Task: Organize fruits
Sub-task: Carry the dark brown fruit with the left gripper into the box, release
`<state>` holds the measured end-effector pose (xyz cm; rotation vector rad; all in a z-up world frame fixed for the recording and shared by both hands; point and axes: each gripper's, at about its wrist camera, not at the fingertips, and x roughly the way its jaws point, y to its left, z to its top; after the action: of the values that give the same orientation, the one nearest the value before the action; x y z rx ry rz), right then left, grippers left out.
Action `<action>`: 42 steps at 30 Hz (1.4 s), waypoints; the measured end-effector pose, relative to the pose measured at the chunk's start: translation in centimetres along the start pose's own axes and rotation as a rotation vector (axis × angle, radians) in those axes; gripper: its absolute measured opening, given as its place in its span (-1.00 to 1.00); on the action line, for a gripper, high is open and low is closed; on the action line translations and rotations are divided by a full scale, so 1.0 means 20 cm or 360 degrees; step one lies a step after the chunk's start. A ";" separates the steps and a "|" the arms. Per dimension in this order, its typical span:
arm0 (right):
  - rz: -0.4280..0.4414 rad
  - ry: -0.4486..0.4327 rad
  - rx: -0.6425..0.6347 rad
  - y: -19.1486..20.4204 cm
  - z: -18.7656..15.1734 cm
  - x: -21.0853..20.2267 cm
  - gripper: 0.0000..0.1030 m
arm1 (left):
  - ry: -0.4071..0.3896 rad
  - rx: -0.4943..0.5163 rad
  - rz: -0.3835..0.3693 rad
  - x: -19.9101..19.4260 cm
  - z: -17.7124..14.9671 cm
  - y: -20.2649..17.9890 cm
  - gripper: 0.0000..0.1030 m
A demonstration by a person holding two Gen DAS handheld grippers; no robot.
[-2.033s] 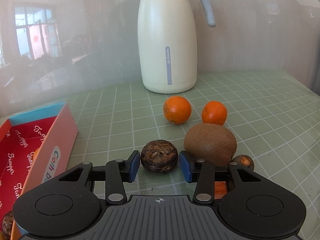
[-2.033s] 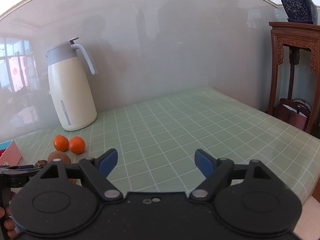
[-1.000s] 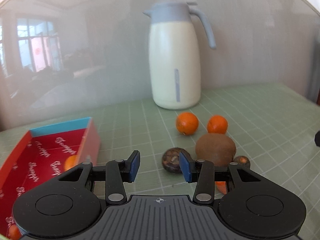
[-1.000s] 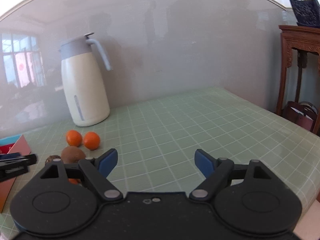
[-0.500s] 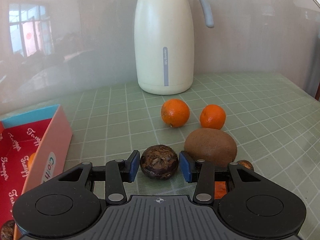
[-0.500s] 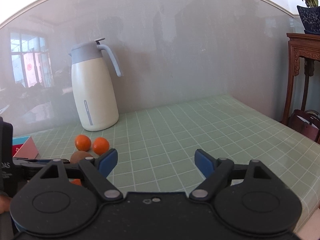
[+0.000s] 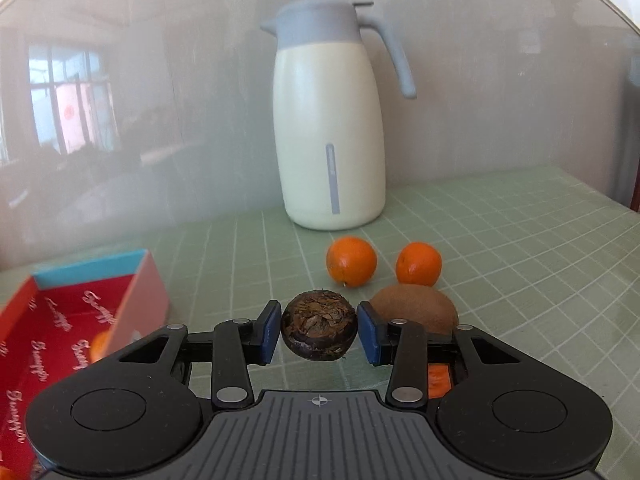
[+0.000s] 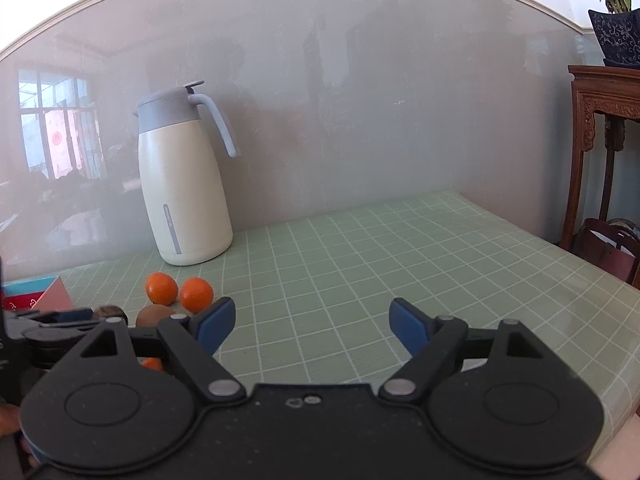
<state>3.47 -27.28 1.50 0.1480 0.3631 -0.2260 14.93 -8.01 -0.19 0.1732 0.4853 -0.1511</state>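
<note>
A dark, rough round fruit sits between the blue pads of my left gripper, which is shut on it just above the green checked table. Behind it lie a brown kiwi and two oranges. An open red box at the left holds an orange fruit. My right gripper hangs open and empty over bare table, to the right of the fruits.
A cream jug with a grey lid stands by the wall behind the oranges. A small orange piece shows under my left gripper's right finger. A carved wooden stand is beyond the table's right edge.
My left gripper went forward around the dark fruit, its pads came onto it, and it has drawn back with the fruit. The right gripper stayed open as its view swung left.
</note>
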 end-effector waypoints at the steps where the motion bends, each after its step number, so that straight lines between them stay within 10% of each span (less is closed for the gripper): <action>1: 0.0002 0.0002 0.0001 0.00 0.00 0.00 0.63 | 0.0001 -0.0013 0.0001 -0.01 0.00 0.02 -0.20; 13: 0.0052 0.0009 -0.0056 0.10 -0.02 -0.01 0.63 | -0.0108 -0.0163 0.0256 -0.32 -0.02 0.40 -0.20; 25: 0.0108 0.0037 -0.0109 0.25 -0.04 0.02 0.63 | 0.0157 -0.0437 0.0613 -0.28 -0.20 0.89 -0.19; 36: 0.0180 0.0062 -0.0137 0.36 -0.06 0.03 0.63 | 0.0278 -0.0459 0.0656 -0.24 -0.29 0.97 -0.19; 42: 0.0207 0.0077 -0.0173 0.40 -0.08 0.04 0.63 | 0.0221 -0.0477 0.0618 -0.31 -0.28 0.97 0.18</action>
<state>5.56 -19.39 0.62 0.0696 0.4112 -0.0744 10.54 12.66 0.46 -0.0181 0.5971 0.3145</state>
